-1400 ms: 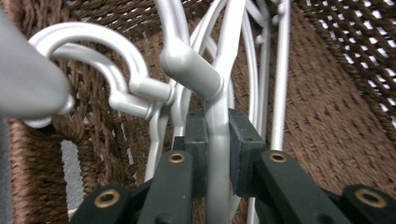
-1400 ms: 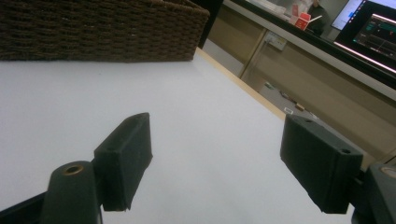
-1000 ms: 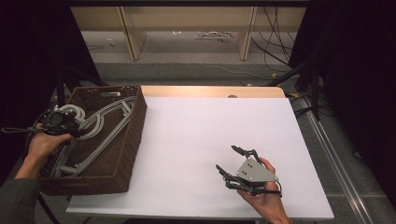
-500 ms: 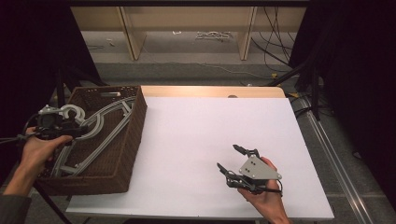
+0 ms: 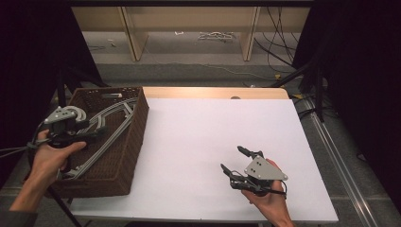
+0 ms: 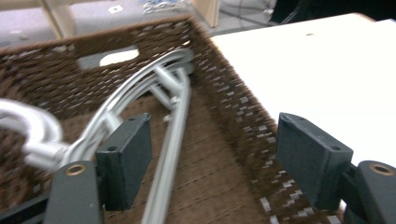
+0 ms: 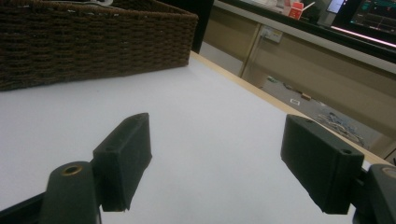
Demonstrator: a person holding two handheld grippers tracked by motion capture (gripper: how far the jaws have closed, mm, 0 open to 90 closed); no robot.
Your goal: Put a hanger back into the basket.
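- The left claw (image 5: 92,134) hangs released over the dark woven basket (image 5: 137,123), jaws spread wide with nothing between them; the left gripper view looks past its black pads into the basket.
- That view shows the grey metal frames (image 6: 170,126) lying on the basket's wicker floor, curved tubes meeting at a joint near the far corner, and a slot handle in the far wall; motion blur softens the weave.
- From the high view the frames (image 5: 106,125) run as long pale bars, partly covered by the left hand (image 5: 49,158).
- The right claw (image 5: 239,161) rests released on the white counter (image 5: 189,142), well apart from the basket.
- The right gripper view shows the basket's braided outer wall (image 7: 93,42), the counter's wooden edge and shelving beyond.
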